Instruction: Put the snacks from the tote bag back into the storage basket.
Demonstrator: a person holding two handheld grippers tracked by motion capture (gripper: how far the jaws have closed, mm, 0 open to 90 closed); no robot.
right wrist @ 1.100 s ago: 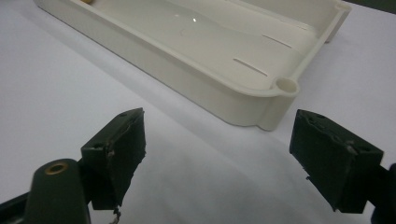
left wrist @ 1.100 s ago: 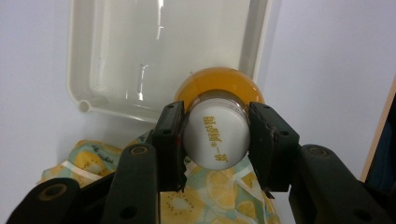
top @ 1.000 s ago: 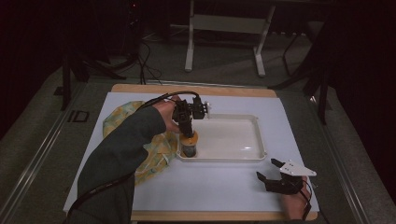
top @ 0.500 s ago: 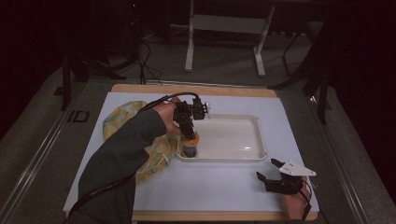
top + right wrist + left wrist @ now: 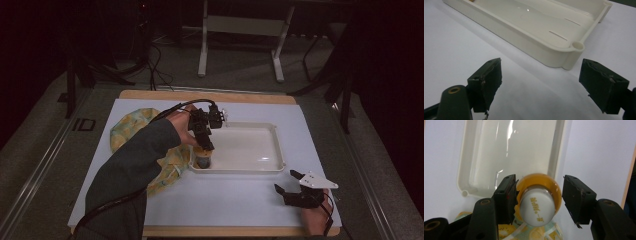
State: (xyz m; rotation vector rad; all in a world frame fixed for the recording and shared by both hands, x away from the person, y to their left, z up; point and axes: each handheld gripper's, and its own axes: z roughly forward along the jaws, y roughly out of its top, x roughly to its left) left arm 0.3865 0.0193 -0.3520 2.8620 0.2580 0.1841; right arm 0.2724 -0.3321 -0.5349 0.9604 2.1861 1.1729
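The left gripper has just been opening, its jaws now parted around a white-capped bottle standing in the near left corner of the cream tray; yellow patterned cloth lies alongside; the right gripper rests open on the table

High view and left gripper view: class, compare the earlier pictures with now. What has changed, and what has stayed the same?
The left gripper has just been opening its jaws, letting go of the bottle, which stands between them in the corner of the white tray. The bottle, tray, yellow cloth and right gripper stayed where they were.
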